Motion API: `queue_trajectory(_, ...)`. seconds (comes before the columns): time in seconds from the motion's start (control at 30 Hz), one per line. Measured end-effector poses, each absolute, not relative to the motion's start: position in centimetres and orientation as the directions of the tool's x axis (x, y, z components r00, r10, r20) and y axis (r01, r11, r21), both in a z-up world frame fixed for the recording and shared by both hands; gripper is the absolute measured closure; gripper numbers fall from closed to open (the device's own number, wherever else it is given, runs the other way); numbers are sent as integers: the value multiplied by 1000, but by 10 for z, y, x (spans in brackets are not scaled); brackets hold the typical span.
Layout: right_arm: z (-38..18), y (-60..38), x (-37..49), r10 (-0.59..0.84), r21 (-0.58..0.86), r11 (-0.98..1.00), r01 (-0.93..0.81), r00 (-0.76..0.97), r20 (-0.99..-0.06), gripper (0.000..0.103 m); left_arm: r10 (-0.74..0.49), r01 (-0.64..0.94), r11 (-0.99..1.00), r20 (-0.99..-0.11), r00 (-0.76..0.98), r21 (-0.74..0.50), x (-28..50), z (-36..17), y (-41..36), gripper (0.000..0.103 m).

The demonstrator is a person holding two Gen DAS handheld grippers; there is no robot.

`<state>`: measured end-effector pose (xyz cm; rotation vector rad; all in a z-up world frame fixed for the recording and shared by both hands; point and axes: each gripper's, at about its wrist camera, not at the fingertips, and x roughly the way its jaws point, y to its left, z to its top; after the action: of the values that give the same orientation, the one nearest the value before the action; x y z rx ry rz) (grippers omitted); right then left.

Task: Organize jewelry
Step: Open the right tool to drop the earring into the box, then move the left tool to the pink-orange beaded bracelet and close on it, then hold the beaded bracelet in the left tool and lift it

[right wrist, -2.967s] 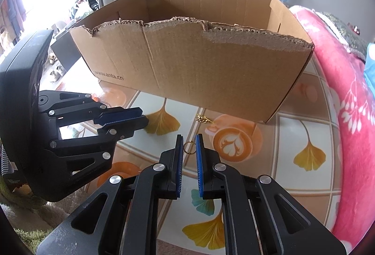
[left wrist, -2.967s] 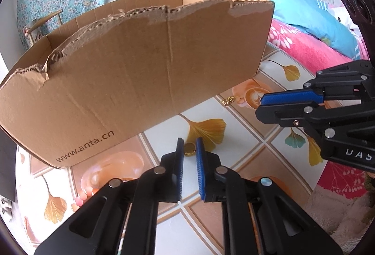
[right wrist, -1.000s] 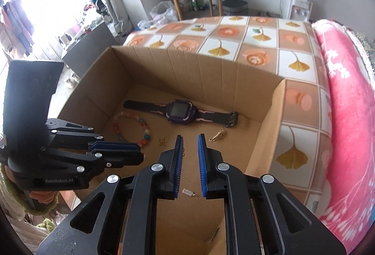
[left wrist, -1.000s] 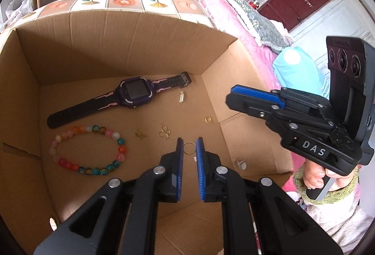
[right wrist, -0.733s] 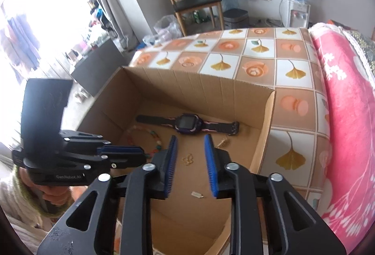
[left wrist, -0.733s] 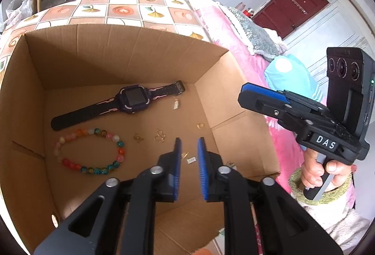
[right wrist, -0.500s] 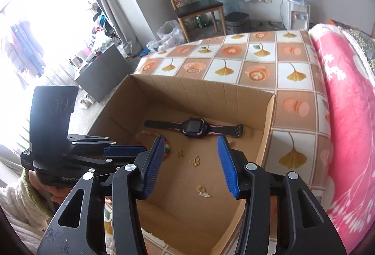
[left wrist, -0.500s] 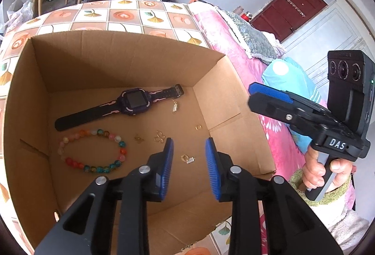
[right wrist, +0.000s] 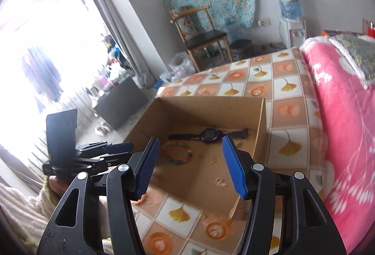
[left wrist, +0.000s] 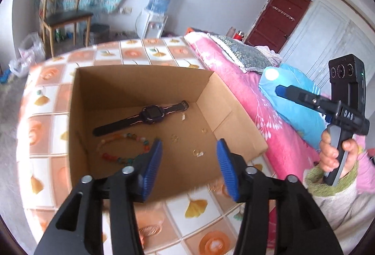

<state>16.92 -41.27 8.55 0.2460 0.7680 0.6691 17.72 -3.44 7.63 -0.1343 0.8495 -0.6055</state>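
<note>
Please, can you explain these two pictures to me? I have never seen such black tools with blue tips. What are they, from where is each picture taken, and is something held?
No robot here: a person holds a hand tool in each hand, each with a camera looking along its jaws. One picture looks past the left gripper, the other past the right gripper. In the left view the right tool shows from the side. Both have just been opening and hold nothing. Below them a cardboard box stands on a patterned tablecloth. Inside lie a watch, a bead bracelet and small gold pieces.
</note>
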Motion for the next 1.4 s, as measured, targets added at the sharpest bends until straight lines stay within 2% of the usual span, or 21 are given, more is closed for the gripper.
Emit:
queue_trajectory(0.13,66,-422,132,654,463,757,-462,526,-544,49,-532,457,835,-658,533,-305,141,69,-22,40)
queue_trajectory(0.27,29,-415,111,663,516,749,-416,468,-585,49,-458,413,874,-722,518,-258,118,41,-16,39)
queue_trajectory(0.37,-7,-401,108,638,530,770,-355,415,-649,49,-400,395,895,-766,504,-208,106,19,-18,39)
queue_trajectory(0.57,-47,-373,118,472,368,878,-306,425,-772,49,-295,377,920,-814,501,-102,91,-15,-26,39)
queue_trajectory(0.67,-56,-365,124,458,357,885,-298,421,-783,51,-242,366,930,-814,528,-39,91,-25,-30,39)
queue_trajectory(0.77,-59,-359,123,462,364,884,-294,422,-781,52,-215,359,933,-815,538,-9,96,-31,-30,48)
queue_trajectory(0.9,-57,-362,117,462,368,885,-286,439,-771,52,-169,350,936,-843,512,25,105,-46,-30,67)
queue_trajectory(1.0,-58,-364,119,460,373,887,-272,446,-768,52,-146,352,935,-861,487,40,107,-56,-29,77)
queue_trajectory(1.07,-57,-366,119,453,369,890,-266,449,-770,52,-154,353,935,-860,486,32,107,-57,-28,80)
queue_trajectory(1.13,-57,-367,119,448,365,893,-263,454,-771,52,-155,353,935,-857,491,33,107,-57,-28,92)
queue_trajectory(1.4,-63,-367,120,436,354,899,-258,452,-778,59,-228,430,903,-849,477,-1,100,-57,-52,94)
